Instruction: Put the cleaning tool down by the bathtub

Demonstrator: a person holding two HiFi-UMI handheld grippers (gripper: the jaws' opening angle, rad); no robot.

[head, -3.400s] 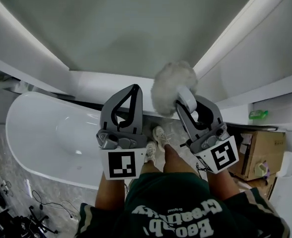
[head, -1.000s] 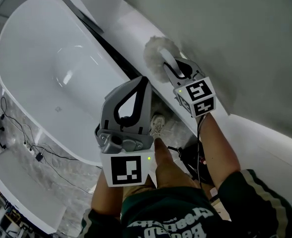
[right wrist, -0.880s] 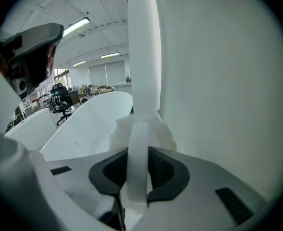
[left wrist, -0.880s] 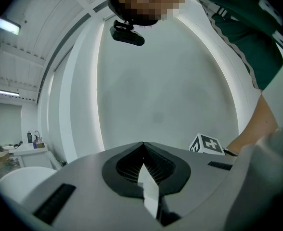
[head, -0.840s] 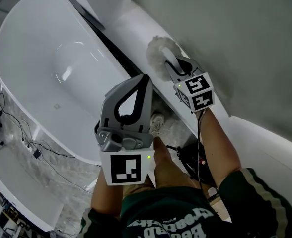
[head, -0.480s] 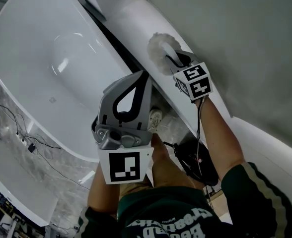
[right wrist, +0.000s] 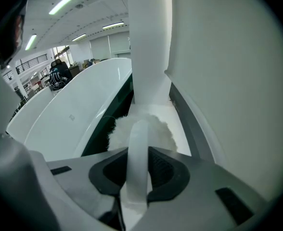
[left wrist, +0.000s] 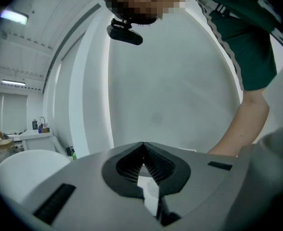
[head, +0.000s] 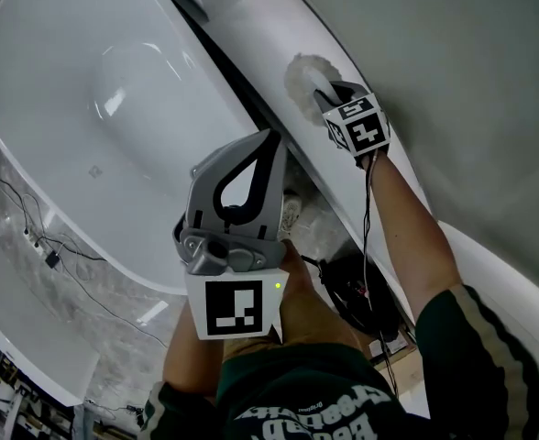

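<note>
While the cleaning tool (right wrist: 140, 129) is clamped in the right gripper (head: 327, 97), its appearance is recorded. A round, fluffy white head, slightly ragged at the edge, is carried on a smooth, pale handle. The handle is pinched between the two jaws, which are kept narrowly apart by it, and the head projects just beyond the jaw tips. The head is placed over the white ledge (head: 251, 26) that runs between the bathtub (head: 68, 108) and the grey wall (head: 453, 53); whether the ledge is touched cannot be told. A dark gap is seen between the ledge and the tub rim. The left gripper (head: 266, 147) is held well apart from the tool, over the tub's near rim in the head view. Its jaws are closed tip to tip, and nothing is held between them. Counted: one cleaning tool, one bathtub, two grippers, one marker cube on each, and one pale shoe (head: 290, 214) on the marbled floor (head: 123, 346).
</note>
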